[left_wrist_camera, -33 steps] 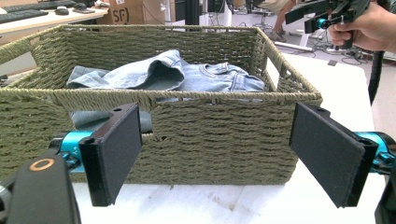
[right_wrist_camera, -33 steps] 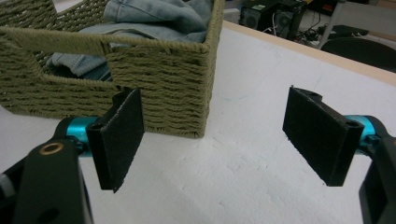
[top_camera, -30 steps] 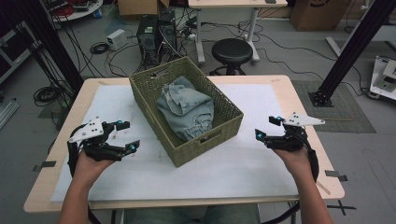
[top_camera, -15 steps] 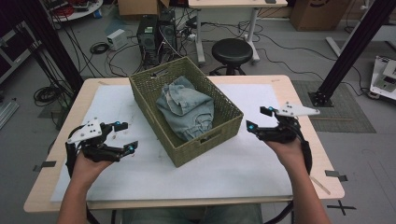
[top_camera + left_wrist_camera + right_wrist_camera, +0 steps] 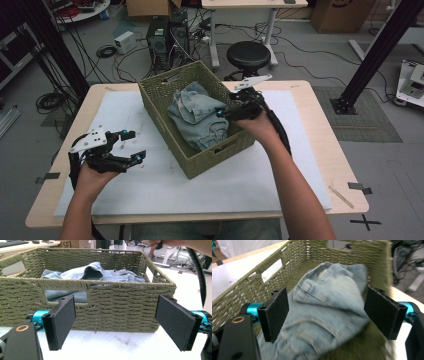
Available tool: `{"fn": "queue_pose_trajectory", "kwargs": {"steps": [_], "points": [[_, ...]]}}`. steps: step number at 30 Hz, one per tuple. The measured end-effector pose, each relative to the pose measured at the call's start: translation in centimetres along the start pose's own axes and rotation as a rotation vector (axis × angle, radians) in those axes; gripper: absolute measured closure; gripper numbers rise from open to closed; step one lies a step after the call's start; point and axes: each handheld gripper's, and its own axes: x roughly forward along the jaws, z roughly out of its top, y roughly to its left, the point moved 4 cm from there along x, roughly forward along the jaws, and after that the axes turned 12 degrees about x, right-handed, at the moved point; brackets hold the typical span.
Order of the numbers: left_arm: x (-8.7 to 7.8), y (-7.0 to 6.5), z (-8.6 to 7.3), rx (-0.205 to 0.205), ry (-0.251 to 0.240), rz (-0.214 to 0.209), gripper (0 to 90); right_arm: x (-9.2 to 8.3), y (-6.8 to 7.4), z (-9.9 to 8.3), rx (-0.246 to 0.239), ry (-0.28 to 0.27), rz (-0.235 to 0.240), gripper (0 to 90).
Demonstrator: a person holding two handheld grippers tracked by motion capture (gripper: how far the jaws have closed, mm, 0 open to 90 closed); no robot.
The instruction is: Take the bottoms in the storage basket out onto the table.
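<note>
We hold the left gripper [image 5: 131, 147] wide open and empty, facing the basket [image 5: 120, 302] wall just ahead. Farther off, our right gripper [image 5: 325, 312] hangs wide open over the crumpled jeans [image 5: 324, 315] lying inside the basket, gripping nothing.

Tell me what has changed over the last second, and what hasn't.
The right hand-held gripper has moved from the table's right side inward and forward, over the basket, and now hangs above the jeans with its jaws open, gripping nothing. The left hand-held gripper has stayed on the table's left, open, facing the basket's side. Basket and jeans lie as before.
</note>
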Motion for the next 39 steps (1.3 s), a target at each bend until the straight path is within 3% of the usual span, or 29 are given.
{"fn": "queue_pose_trajectory", "kwargs": {"steps": [2,3,4,7,8,9,10,11,15,16,17,18,19,21,22,24,25,26,28,29,30,31,32,33,34,35,36,37,39], "points": [[0.0,0.0,-0.1,-0.002,0.000,0.001,17.0,2.2,0.5,0.7,0.004,0.043,0.029,20.4],[-0.1,0.0,-0.1,-0.004,-0.001,0.001,17.0,2.2,0.5,0.7,0.004,0.043,0.029,20.4],[-0.1,0.1,-0.1,-0.003,-0.001,0.003,17.0,3.7,0.8,1.3,0.003,0.072,0.054,20.3],[-0.3,0.1,-0.3,-0.004,0.000,0.003,17.0,5.2,1.1,1.5,0.003,0.107,0.069,20.3],[-0.4,0.1,-0.3,-0.006,0.000,0.006,17.0,6.8,1.2,1.6,-0.012,0.151,0.064,20.3],[-0.4,0.1,-0.3,-0.007,-0.002,0.006,17.0,6.8,1.2,1.6,-0.012,0.151,0.064,20.3],[-0.5,0.1,-0.4,-0.010,-0.001,0.006,17.0,8.3,1.2,1.4,-0.010,0.196,0.055,20.3],[-0.5,0.1,-0.5,-0.011,0.000,0.008,17.0,8.3,1.2,1.4,-0.010,0.196,0.055,20.3],[-0.6,0.2,-0.6,-0.012,0.005,0.007,17.0,11.3,1.2,0.6,-0.026,0.302,0.020,20.2],[-0.6,0.1,-0.7,-0.013,0.009,0.006,17.0,12.5,1.1,0.1,-0.043,0.383,-0.005,20.9],[-0.5,0.1,-0.8,-0.014,0.009,0.006,17.0,13.0,1.1,-0.1,-0.040,0.425,-0.029,27.4],[-0.5,0.1,-0.8,-0.012,0.013,0.002,17.0,13.0,1.1,-0.1,-0.040,0.425,-0.029,27.4],[-0.4,0.1,-0.8,-0.010,0.015,0.002,17.0,13.2,1.0,-0.1,-0.041,0.455,-0.046,34.7],[-0.4,0.0,-0.9,-0.008,0.023,0.000,17.0,13.3,0.9,0.2,-0.030,0.468,-0.076,63.9],[-0.4,0.0,-1.0,-0.009,0.026,-0.002,17.0,13.2,0.9,0.3,-0.024,0.461,-0.092,69.6],[-0.4,0.0,-1.1,-0.012,0.027,-0.001,17.1,12.5,0.9,0.8,0.021,0.421,-0.079,80.5],[-0.5,0.1,-1.1,-0.011,0.029,0.003,17.1,12.5,0.9,0.8,0.021,0.421,-0.079,80.5],[-0.6,0.1,-1.2,-0.015,0.028,0.005,17.0,11.5,0.8,1.3,0.060,0.355,-0.023,81.7],[-0.6,0.1,-1.2,-0.016,0.029,0.007,17.0,11.0,0.8,1.6,0.086,0.324,0.003,81.9],[-0.7,0.1,-1.3,-0.020,0.029,0.009,17.0,9.2,0.6,2.7,0.152,0.216,0.103,82.1],[-0.7,0.1,-1.3,-0.020,0.029,0.009,17.0,8.3,0.6,3.2,0.165,0.175,0.142,82.1],[-0.7,0.1,-1.4,-0.020,0.031,0.009,17.0,8.3,0.6,3.2,0.165,0.175,0.142,82.1],[-0.6,0.1,-1.4,-0.020,0.030,0.008,17.0,7.3,0.6,3.8,0.173,0.132,0.183,82.2],[-0.6,0.0,-1.5,-0.018,0.033,0.004,17.0,5.4,0.5,4.7,0.177,0.054,0.245,82.3],[-0.6,0.0,-1.5,-0.018,0.033,0.004,17.0,4.4,0.4,5.2,0.181,0.011,0.267,82.2],[-0.6,0.0,-1.5,-0.020,0.034,0.004,17.0,4.4,0.4,5.2,0.181,0.011,0.267,82.2],[-0.6,0.0,-1.5,-0.018,0.033,0.005,17.1,2.3,0.1,6.1,0.201,-0.059,0.305,82.3],[-0.5,0.0,-1.5,-0.022,0.031,0.004,17.0,1.3,-0.1,6.5,0.207,-0.090,0.314,82.2],[-0.5,0.0,-1.5,-0.024,0.032,0.005,17.0,0.3,-0.2,6.9,0.209,-0.119,0.318,82.3]]}}
